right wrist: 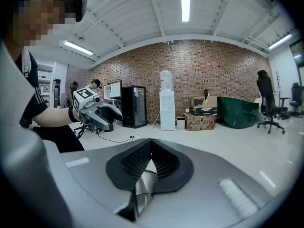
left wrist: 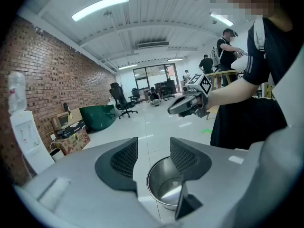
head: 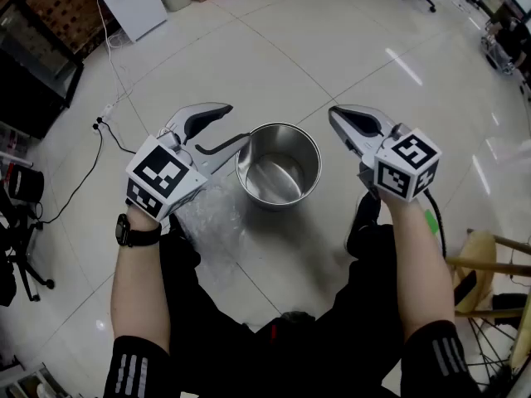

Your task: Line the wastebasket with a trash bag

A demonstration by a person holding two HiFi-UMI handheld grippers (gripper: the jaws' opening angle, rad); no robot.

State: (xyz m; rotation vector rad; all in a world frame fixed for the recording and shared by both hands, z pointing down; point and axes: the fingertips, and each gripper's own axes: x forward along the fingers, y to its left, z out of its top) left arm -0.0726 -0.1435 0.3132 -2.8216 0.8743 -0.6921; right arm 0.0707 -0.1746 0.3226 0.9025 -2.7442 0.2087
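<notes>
On the floor by the person's feet, the bag [head: 207, 215] lies crumpled just beside the bare basket [head: 278, 172]. Flanking the basket, the left tool [head: 234, 123] hangs released and the right tool [head: 336, 116] is clenched on nothing. I judge all the lining is left.

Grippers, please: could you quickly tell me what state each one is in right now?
Left gripper: open, nothing between the jaws.
Right gripper: closed, holding nothing.
</notes>
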